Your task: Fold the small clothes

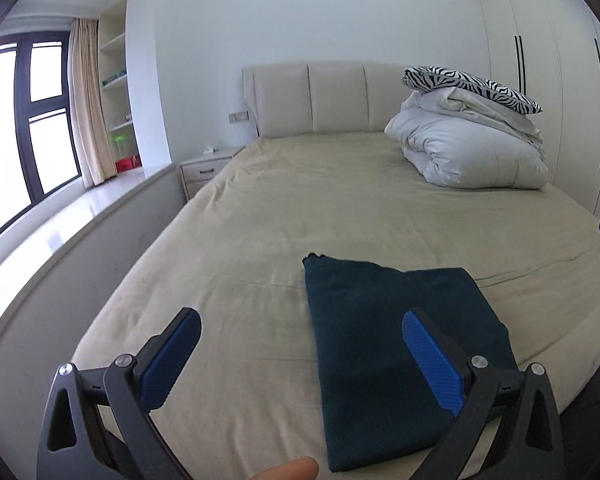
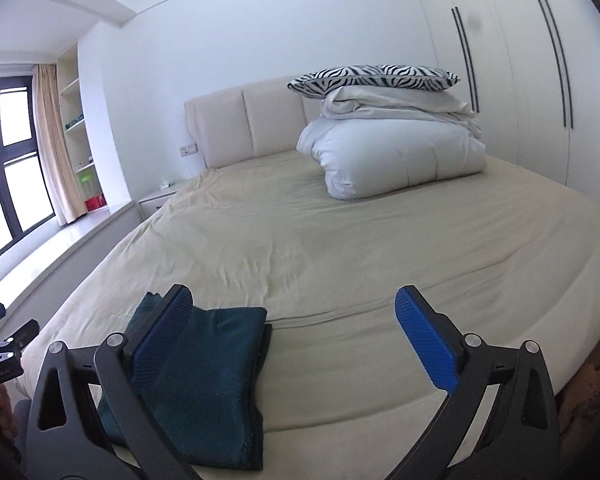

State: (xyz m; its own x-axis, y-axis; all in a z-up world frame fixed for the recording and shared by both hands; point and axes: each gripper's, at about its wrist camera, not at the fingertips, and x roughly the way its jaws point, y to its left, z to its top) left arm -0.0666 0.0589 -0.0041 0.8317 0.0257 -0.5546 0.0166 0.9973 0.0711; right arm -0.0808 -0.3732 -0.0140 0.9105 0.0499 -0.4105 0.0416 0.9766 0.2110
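Blue-padded fingers (image 1: 432, 364) of both hand-held tools stand spread wide and grip nothing, poised above a bed (image 1: 340, 208) in a bright bedroom. The left gripper (image 1: 300, 356) hangs over the near part of the bed, one finger above bare sheet and the other above a dark teal garment (image 1: 384, 344); in the right wrist view the right gripper (image 2: 296, 340) hangs further to the garment's right, its left finger over the cloth and the other over open sheet. The garment (image 2: 204, 380) lies flat near the foot edge of the bed, drawn into a tidy rectangle with straight sides and stacked layers showing along its right-hand edge, well apart from the white duvet (image 1: 472, 152) and zebra pillow (image 1: 472, 88) piled by the headboard. A small ribbed corner pokes out at the garment's far-left end, the one untidy spot. Judged from how it lies, the folding of this piece looks done or all but done: no sleeve or hem trails loose, and neither tool is touching it. What may remain is a final halving or a tuck of that corner, or setting the bundle aside; no other small clothes can be seen on the bed, so whether more pieces wait is not clear. A fingertip of the person shows at the bottom edge of the left wrist view, and part of the other tool at each view's margin.
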